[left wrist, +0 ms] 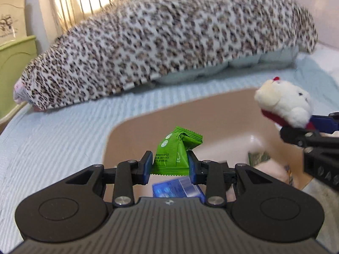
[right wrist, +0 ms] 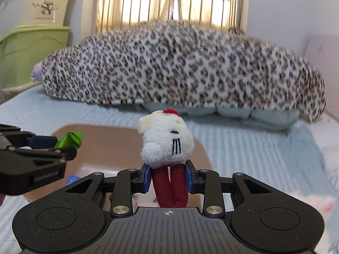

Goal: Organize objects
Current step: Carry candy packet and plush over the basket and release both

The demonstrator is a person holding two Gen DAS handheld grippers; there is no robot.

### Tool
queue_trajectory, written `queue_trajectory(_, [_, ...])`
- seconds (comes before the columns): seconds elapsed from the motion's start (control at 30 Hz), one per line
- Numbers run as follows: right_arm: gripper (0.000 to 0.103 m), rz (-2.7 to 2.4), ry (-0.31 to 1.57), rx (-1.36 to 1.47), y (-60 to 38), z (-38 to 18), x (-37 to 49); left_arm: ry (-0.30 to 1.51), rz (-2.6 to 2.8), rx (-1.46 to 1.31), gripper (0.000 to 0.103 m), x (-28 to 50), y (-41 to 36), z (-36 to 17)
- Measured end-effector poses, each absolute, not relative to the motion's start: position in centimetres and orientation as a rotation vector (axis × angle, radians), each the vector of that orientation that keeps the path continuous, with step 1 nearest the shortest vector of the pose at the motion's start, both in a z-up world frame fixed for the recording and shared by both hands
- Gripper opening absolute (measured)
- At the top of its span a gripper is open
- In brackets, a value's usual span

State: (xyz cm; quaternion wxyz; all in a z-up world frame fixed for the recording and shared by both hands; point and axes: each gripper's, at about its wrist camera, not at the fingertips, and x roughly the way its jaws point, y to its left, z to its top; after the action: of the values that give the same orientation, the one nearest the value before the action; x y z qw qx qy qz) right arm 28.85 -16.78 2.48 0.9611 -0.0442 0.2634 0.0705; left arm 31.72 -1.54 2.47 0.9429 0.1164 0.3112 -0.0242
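My left gripper [left wrist: 170, 165] is shut on a green snack packet [left wrist: 174, 154] and holds it above a beige tub [left wrist: 222, 114] on the bed. A blue packet [left wrist: 178, 188] lies in the tub below it. My right gripper [right wrist: 168, 177] is shut on the dark red body of a small white plush toy [right wrist: 167, 141], held over the tub's right side [right wrist: 199, 148]. The plush toy [left wrist: 284, 105] and right gripper show at the right of the left wrist view. The left gripper [right wrist: 42, 146] with the green packet [right wrist: 70, 139] shows at the left of the right wrist view.
A long leopard-print plush pillow [left wrist: 165, 44] lies across the bed behind the tub on a light blue ribbed sheet [left wrist: 63, 131]. Green and cream storage boxes [right wrist: 31, 42] stand at the left. A railing and curtain [right wrist: 169, 2] are at the back.
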Motion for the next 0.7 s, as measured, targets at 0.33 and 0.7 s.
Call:
queue_trajectory(0.33, [0.052, 0.132, 0.687, -0.106, -15.4, -0.8, 29.6, 0.655, -0.033, 0.261, 0.079, 30.5, -1.6, 2.6])
queue_trajectory(0.7, [0.084, 0.131, 0.601, -0.107, -16.6, 3.8, 23.4, 0.644, -0.026, 0.199, 0.085, 24.9, -1.2, 5.3])
